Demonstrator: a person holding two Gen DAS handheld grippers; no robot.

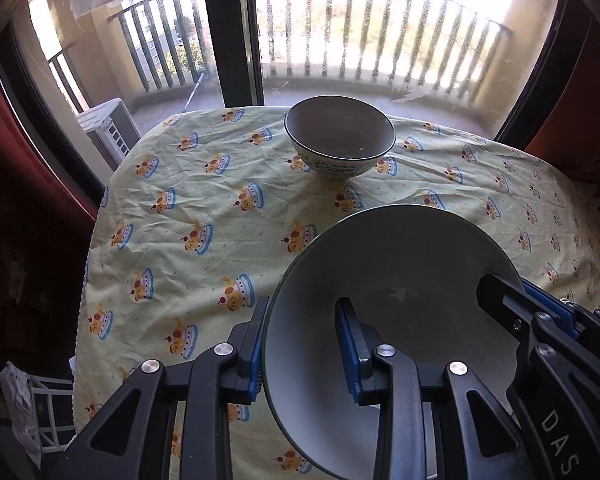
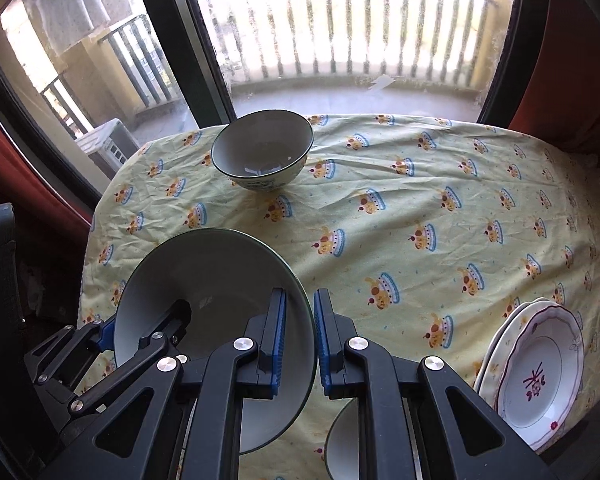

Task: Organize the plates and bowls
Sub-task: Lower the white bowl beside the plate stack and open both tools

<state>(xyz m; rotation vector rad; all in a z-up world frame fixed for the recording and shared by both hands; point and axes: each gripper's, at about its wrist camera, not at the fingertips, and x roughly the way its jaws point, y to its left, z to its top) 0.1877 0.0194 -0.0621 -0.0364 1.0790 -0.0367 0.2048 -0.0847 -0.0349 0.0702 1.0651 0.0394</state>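
Note:
A large pale bowl with a dark rim [image 1: 400, 248] [image 2: 212, 264] is held off the tablecloth between both grippers. My left gripper [image 1: 303, 308] is shut on its near-left rim, one finger outside and one inside. My right gripper [image 2: 300, 296] is shut on the opposite rim in the same way. Each gripper shows in the other's view, clamped on the far side of the bowl. A smaller patterned bowl [image 1: 340, 140] [image 2: 262, 148] stands upright near the table's far edge. Stacked flowered plates [image 2: 540, 364] lie at the right front.
A yellow printed cloth [image 1: 204, 208] [image 2: 400, 208] covers the table. Beneath the right gripper, part of another bowl's rim [image 2: 346, 432] shows. A window and balcony railing lie beyond the far edge, with red curtains at both sides. A white rack [image 1: 48, 412] stands on the floor at left.

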